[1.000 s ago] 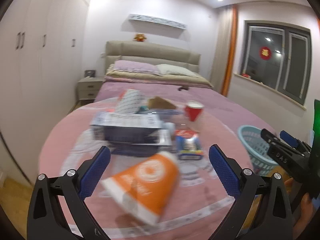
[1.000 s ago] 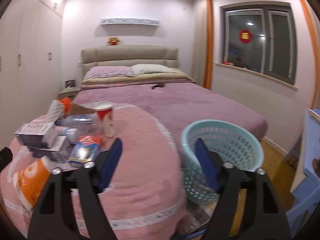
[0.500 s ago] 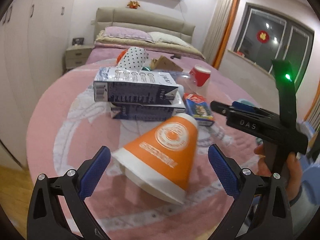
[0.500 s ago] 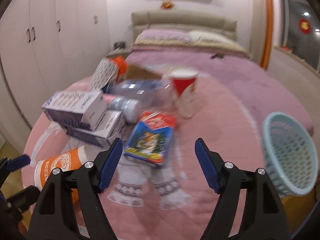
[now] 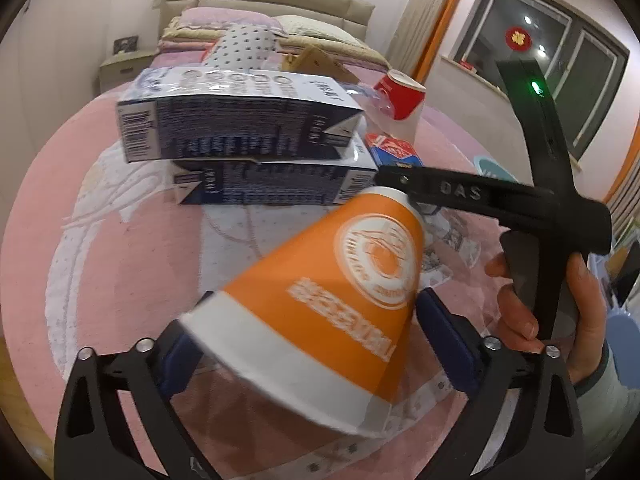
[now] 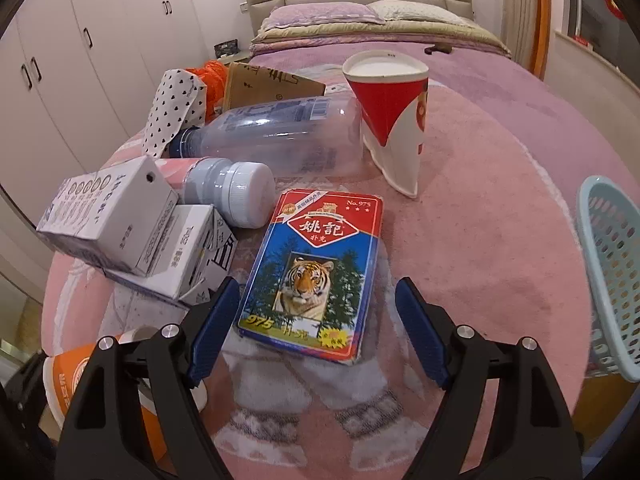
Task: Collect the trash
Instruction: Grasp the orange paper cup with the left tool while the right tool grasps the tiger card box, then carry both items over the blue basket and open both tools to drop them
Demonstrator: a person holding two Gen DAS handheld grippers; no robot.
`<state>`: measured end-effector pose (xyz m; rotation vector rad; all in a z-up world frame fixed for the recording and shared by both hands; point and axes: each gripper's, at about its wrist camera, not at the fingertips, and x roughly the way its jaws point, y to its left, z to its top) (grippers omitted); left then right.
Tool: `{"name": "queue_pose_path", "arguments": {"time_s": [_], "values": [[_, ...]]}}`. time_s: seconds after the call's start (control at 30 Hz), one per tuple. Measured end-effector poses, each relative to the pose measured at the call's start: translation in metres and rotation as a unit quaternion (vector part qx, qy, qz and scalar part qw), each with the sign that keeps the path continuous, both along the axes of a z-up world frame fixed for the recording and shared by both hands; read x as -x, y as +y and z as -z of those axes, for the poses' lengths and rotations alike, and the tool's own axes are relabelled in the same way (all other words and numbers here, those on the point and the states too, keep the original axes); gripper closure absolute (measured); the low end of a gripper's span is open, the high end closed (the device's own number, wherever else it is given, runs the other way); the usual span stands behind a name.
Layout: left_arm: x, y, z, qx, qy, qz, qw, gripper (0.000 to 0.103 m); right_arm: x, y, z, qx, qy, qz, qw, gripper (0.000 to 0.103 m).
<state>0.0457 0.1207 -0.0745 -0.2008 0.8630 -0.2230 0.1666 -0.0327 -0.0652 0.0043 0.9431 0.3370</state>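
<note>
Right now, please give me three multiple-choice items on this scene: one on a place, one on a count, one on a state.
1. Where does the card box lie?
A. In the basket
B. On the pink blanket, between the right gripper's fingers
C. On the cartons

2. How many milk cartons are stacked?
A. One
B. Two
C. Four

3. How stands the left gripper?
A. Around the orange cup
B. Shut on nothing
C. Inside the basket

Answers: 1 B, the box lies flat on the blanket; 2 B, one carton rests on another; 3 A, both pads flank the lying cup.
</note>
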Motion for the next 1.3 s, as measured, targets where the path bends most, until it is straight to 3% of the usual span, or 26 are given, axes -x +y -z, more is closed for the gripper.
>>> {"name": "queue_pose_path", "arguments": {"time_s": [0.13, 0.3, 0.43, 0.6, 0.77, 1.0, 1.3], "values": [[0.002, -0.008, -0.001, -0.008, -0.001, -0.005, 0.9999, 0.014, -0.001, -0.007, -0.001, -0.006, -0.002, 0.003, 1.0, 0.041], [0.004, -0.019, -0.007, -0.003, -0.012, -0.004, 0.9999, 0.025, 0.003, -0.024, -0.005, -0.015, -0.011, 0.006, 1.0, 0.042], [0.009, -0.028, -0.016, -0.004, -0.03, 0.0, 0.9995, 0.039, 0.014, -0.044, -0.012, -0.028, -0.029, 0.012, 0.999, 0.042], [0.011, -0.037, -0.028, 0.023, -0.052, 0.01, 0.9983, 0.061, 0.026, -0.067, -0.025, -0.045, -0.04, 0.022, 0.998, 0.042], [0.005, -0.055, -0.034, 0.004, -0.056, 0.012, 0.9984, 0.063, 0.034, -0.088, -0.035, -0.06, -0.049, 0.035, 0.996, 0.042], [0.006, -0.081, -0.061, -0.005, -0.096, 0.03, 0.995, 0.064, 0.042, -0.127, -0.055, -0.085, -0.078, 0.064, 0.991, 0.042], [-0.042, -0.148, -0.097, 0.003, -0.136, 0.108, 0.9847, 0.064, 0.053, -0.222, -0.084, -0.086, -0.136, 0.168, 0.973, 0.042]]}}
